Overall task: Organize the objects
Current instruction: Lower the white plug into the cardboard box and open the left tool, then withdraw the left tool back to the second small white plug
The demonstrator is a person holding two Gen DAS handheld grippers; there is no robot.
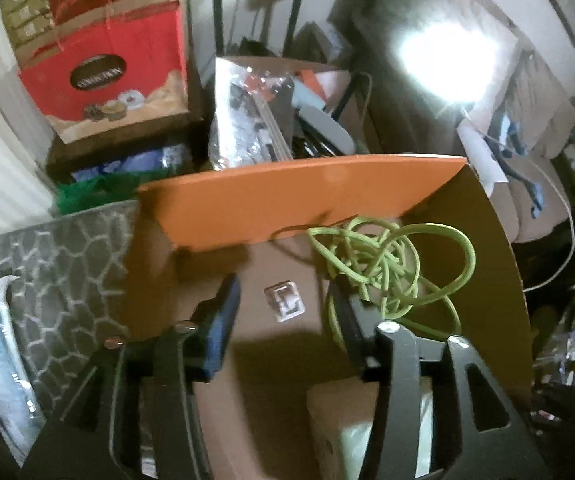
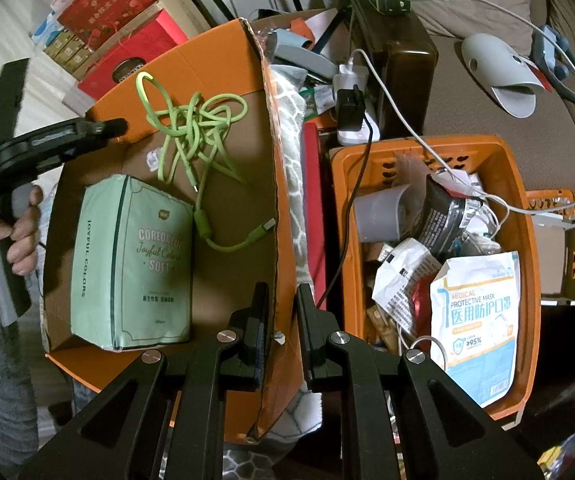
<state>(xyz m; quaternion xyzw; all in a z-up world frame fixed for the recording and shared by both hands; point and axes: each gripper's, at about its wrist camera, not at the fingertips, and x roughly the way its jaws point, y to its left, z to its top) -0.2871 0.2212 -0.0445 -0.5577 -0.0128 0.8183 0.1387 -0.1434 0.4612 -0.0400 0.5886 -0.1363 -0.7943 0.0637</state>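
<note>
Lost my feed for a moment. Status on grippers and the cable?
Left gripper open, empty, over box. Right gripper shut on box wall. Green cable tangled inside, beside tissue pack. Nothing blocking.

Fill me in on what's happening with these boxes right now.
A person is tidying with a handheld gripper in each hand. The right gripper is shut on the side wall of the orange cardboard box, steadying it. The left gripper hangs open over the box's floor with nothing between its fingers. Inside the box lie a tangled green cable, a mint-green tissue pack and a small white clip. The orange plastic basket beside it is full of mask packets and wrappers.
</note>
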